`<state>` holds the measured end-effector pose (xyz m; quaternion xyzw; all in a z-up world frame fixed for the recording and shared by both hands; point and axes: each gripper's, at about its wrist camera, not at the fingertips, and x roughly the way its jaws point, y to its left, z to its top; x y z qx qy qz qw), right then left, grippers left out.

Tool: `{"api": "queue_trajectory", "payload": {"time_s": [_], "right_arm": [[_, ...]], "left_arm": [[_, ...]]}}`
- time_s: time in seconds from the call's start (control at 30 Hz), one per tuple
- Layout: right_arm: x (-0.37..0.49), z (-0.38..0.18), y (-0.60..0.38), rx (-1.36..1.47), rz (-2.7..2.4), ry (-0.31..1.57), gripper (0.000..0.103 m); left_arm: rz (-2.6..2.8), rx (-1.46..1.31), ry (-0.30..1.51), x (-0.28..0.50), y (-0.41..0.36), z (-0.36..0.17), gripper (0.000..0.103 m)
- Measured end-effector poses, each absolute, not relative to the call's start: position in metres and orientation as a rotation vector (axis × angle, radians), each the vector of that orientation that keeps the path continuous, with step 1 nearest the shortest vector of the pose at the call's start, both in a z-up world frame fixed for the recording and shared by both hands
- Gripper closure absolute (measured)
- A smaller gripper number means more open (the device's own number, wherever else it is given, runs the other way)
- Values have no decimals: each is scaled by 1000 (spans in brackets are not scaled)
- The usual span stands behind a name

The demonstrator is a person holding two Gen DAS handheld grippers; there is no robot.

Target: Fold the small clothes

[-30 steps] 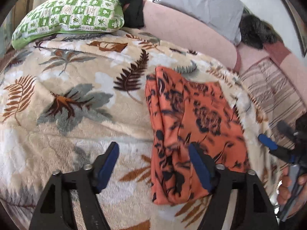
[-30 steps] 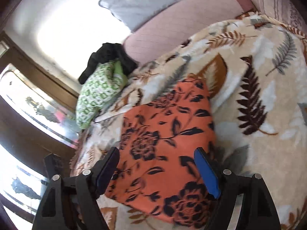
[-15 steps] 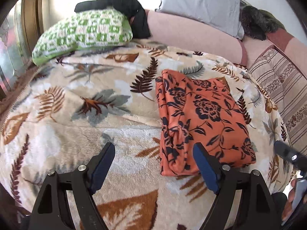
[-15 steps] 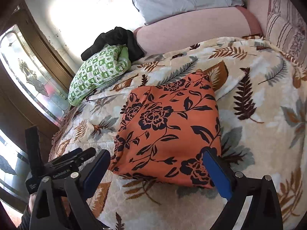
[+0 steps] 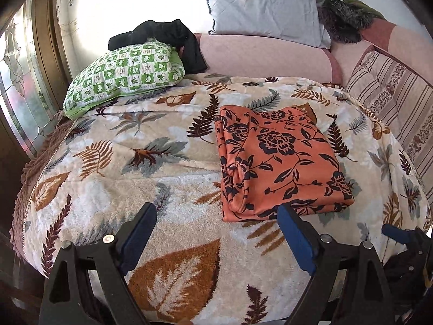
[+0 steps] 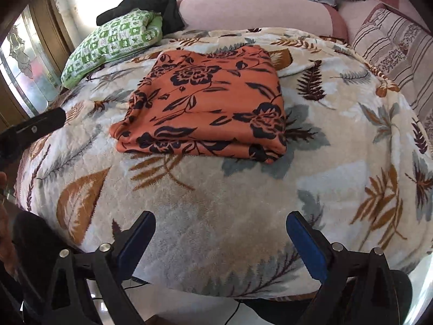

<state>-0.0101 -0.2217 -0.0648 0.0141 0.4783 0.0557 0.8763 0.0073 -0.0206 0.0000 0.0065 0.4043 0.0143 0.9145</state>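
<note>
An orange cloth with a black flower print (image 5: 276,159) lies folded into a flat rectangle on the leaf-pattern blanket (image 5: 140,168). It also shows in the right wrist view (image 6: 211,103). My left gripper (image 5: 216,233) is open and empty, held near the bed's front edge, just short of the cloth's near left corner. My right gripper (image 6: 222,241) is open and empty, well back from the cloth over the blanket's front edge. Part of the right gripper shows at the far right of the left wrist view (image 5: 400,235).
A green checked pillow (image 5: 127,75) with a black garment (image 5: 165,38) on it lies at the back left. A grey pillow (image 5: 265,19), a pink bolster (image 5: 265,57) and a striped cushion (image 5: 392,103) line the back and right. A window is at the left.
Both grippers have pulled back from the folded cloth toward the bed's front edge. The cloth lies still, and both stay open.
</note>
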Motion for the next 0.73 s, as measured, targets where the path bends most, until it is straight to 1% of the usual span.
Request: {"api": "queue_trajectory", "payload": {"time_s": [0.03,0.1,0.27,0.57,0.6,0.63,0.73], "right_arm": [[-10,-57,-226,25,92,973,0],[-9,-41,-232,6,59,931,0],[0,-20,-234,-62,44,893,0],[6,-17,-232,-93,56,894,0],[6,-17,-232,-91,54,892,0],[6,-17,-232,-90,53,891,0],[9,-16,-234,-85,55,892,0]], "left_arm": [[27,-1,833,7,-22,2,12],[4,-36,835,8,-22,6,9],[-22,-51,833,11,-31,10,8],[-54,-38,824,13,-43,13,8],[-60,-42,820,13,-44,13,6],[-66,-46,819,14,-44,13,1],[-65,-34,813,16,-47,15,0]]}}
